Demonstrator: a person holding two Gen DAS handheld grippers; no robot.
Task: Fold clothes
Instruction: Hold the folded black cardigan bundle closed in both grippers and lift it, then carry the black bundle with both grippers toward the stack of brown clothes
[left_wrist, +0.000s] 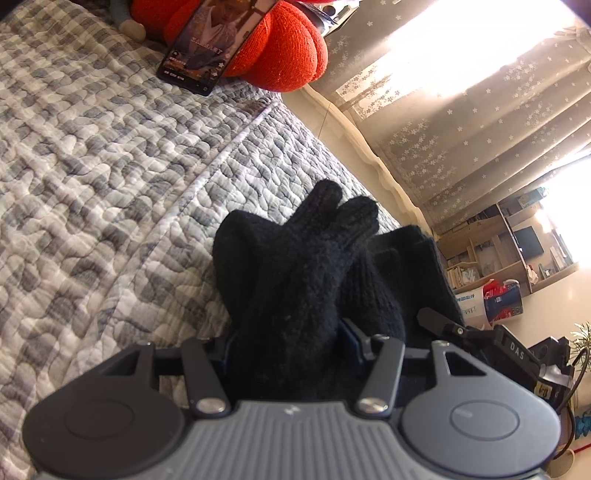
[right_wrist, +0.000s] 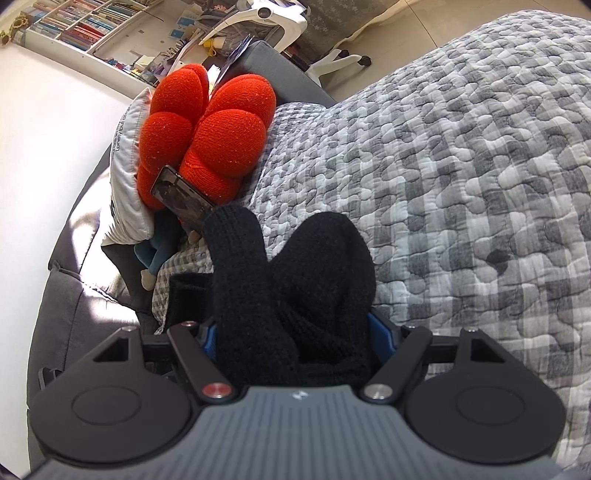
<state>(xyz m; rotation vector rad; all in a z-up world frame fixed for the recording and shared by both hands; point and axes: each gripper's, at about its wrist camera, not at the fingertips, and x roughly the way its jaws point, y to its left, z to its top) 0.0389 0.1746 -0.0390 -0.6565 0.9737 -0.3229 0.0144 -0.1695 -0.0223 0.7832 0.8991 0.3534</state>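
Note:
A black knit garment (left_wrist: 295, 266) is bunched up between the fingers of my left gripper (left_wrist: 291, 295), which is shut on it above the checked quilt (left_wrist: 110, 166). The fabric hides the fingertips; only the blue finger bases show at its sides. My right gripper (right_wrist: 295, 295) is likewise shut on a thick wad of the same black knit garment (right_wrist: 288, 273), with two lobes of cloth sticking up past the jaws. In the left wrist view the right gripper's body (left_wrist: 509, 347) is close by on the right, with more black fabric (left_wrist: 417, 254) hanging by it.
A red knitted cushion (right_wrist: 207, 140) lies at the head of the bed with a phone (right_wrist: 181, 195) leaning on it, its screen lit. A white pillow (right_wrist: 129, 177) and grey headboard (right_wrist: 74, 258) are beside it. Lace curtains (left_wrist: 461, 122), shelves and boxes (left_wrist: 495, 299) stand beyond the bed edge.

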